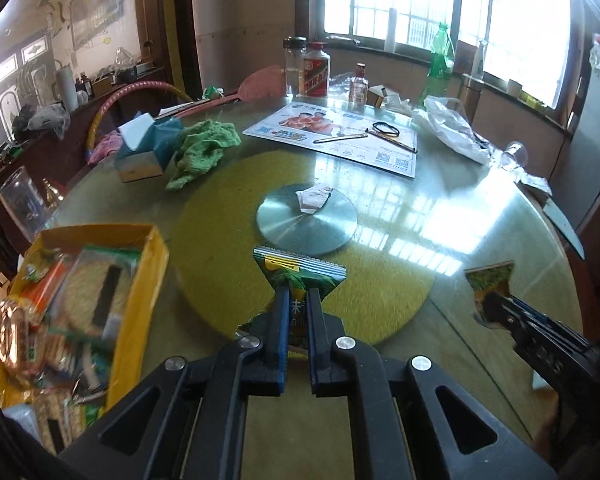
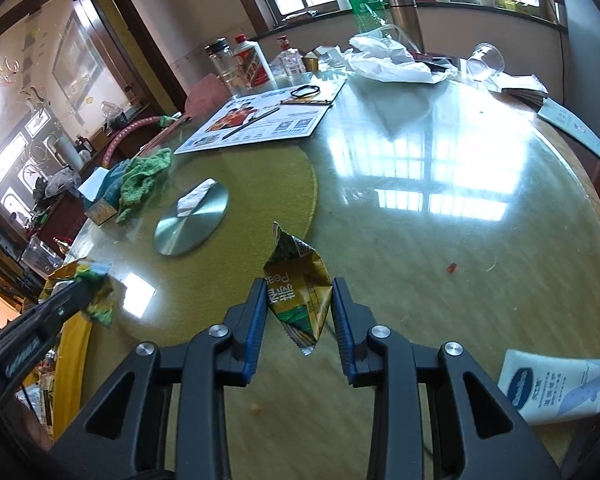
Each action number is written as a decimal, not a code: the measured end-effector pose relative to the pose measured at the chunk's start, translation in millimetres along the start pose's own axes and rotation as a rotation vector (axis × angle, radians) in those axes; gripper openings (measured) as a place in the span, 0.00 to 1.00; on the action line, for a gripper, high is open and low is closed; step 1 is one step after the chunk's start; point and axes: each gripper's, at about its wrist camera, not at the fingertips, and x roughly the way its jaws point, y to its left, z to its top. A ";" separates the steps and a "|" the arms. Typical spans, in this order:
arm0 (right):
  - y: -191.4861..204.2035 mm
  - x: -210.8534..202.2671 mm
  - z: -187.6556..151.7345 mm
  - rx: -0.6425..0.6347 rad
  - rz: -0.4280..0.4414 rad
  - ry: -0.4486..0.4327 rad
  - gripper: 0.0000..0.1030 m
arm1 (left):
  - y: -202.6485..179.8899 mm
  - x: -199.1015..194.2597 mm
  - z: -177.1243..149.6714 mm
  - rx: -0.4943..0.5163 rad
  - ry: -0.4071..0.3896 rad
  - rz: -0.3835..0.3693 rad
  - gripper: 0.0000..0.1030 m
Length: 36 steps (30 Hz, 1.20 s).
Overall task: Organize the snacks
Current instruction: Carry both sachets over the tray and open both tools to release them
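My left gripper (image 1: 299, 295) is shut on a green and yellow snack packet (image 1: 300, 272) and holds it above the glass table. It also shows at the left of the right wrist view (image 2: 82, 290). My right gripper (image 2: 300, 288) is shut on a second green and gold snack packet (image 2: 300, 288), held above the table; it also shows in the left wrist view (image 1: 490, 300) with its packet (image 1: 492, 280). A yellow box (image 1: 140, 300) filled with several snack packets stands at the left, beside my left gripper.
On the round glass table (image 1: 460, 220) are a metal disc (image 1: 306, 220) with crumpled paper, a green cloth (image 1: 204, 152), a tissue box (image 1: 148, 148), a printed sheet (image 1: 332, 136), bottles (image 1: 316, 74), a white plastic bag (image 1: 452, 128) and a white wipes packet (image 2: 560, 388).
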 end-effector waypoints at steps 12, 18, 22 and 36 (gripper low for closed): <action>63.4 -62.2 -54.1 -0.084 0.061 -0.007 0.33 | 55.5 -75.4 -41.1 -0.049 -0.033 -0.152 0.05; 115.2 -86.3 -85.0 -0.168 0.120 -0.006 0.33 | 92.4 -108.8 -66.0 -0.076 -0.035 -0.203 0.05; 152.8 -94.4 -101.1 -0.235 0.176 0.010 0.33 | 132.3 -129.5 -76.8 -0.139 -0.052 -0.192 0.05; 263.9 -90.3 -128.2 -0.400 0.285 0.058 0.33 | 267.2 -151.3 -101.2 -0.348 -0.097 -0.064 0.05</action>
